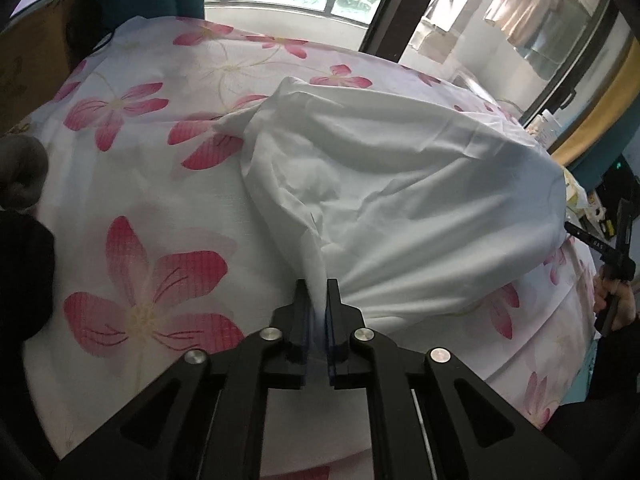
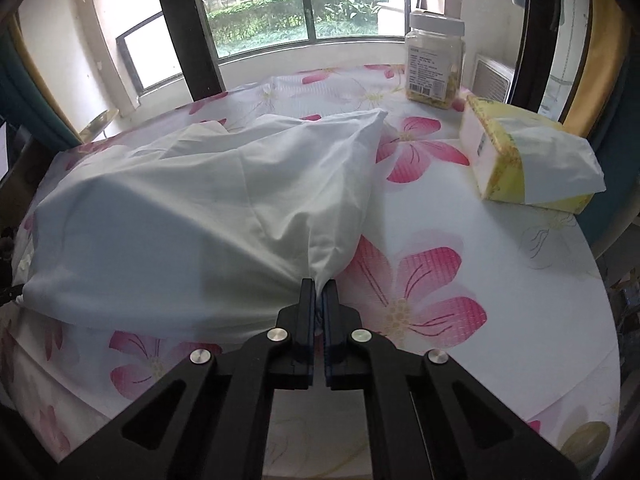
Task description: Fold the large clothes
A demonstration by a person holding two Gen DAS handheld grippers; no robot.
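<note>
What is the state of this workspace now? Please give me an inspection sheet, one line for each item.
Surface: table under a floral cloth with pink flowers, lightly wrinkled.
Job's things: one white garment, rumpled, lifted at its near edge at both ends.
Clutter: clear jar with a white lid and a yellow tissue pack, both at the far right, apart from the garment.
Grippers: left hand-held gripper shut on the garment's edge; right hand-held gripper shut on its other end.
Cables: a dark cord possibly at the table's far left edge; too unclear to confirm.
Surroundings: window with greenery beyond; hanging clothes outside.
</note>
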